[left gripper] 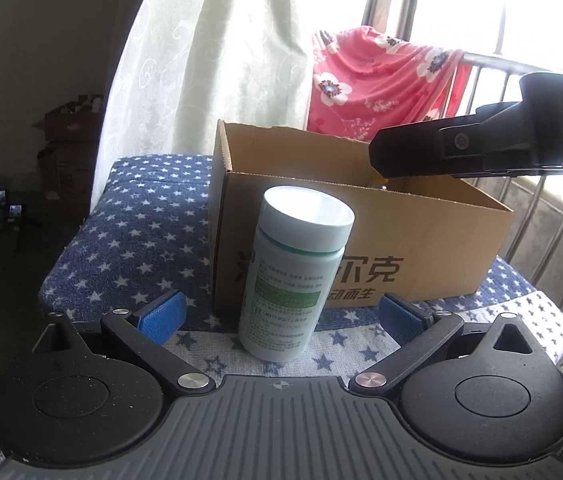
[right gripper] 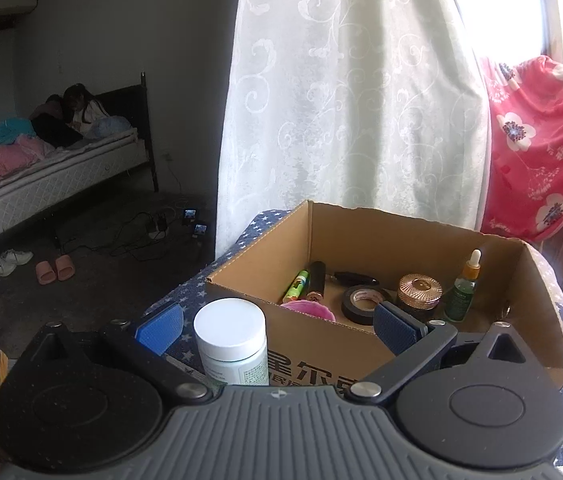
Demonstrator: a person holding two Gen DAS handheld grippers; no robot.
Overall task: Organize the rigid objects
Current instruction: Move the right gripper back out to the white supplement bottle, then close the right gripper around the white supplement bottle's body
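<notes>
Cardboard box (right gripper: pixel 537 304) holding tape roll (right gripper: pixel 363 303), dropper bottle (right gripper: pixel 462 294), perhaps lipstick (right gripper: pixel 316 281)

low left view, higher right, shared box (left gripper: pixel 361 240)

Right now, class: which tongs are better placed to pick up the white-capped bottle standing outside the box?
Left. The left tongs are open with the bottle centred between them. The right tongs sit over the cardboard box, bottle off-centre.

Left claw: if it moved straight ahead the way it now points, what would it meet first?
Most likely the white bottle, standing upright between the open fingers of the left claw. The cardboard box stands just behind it.
</notes>
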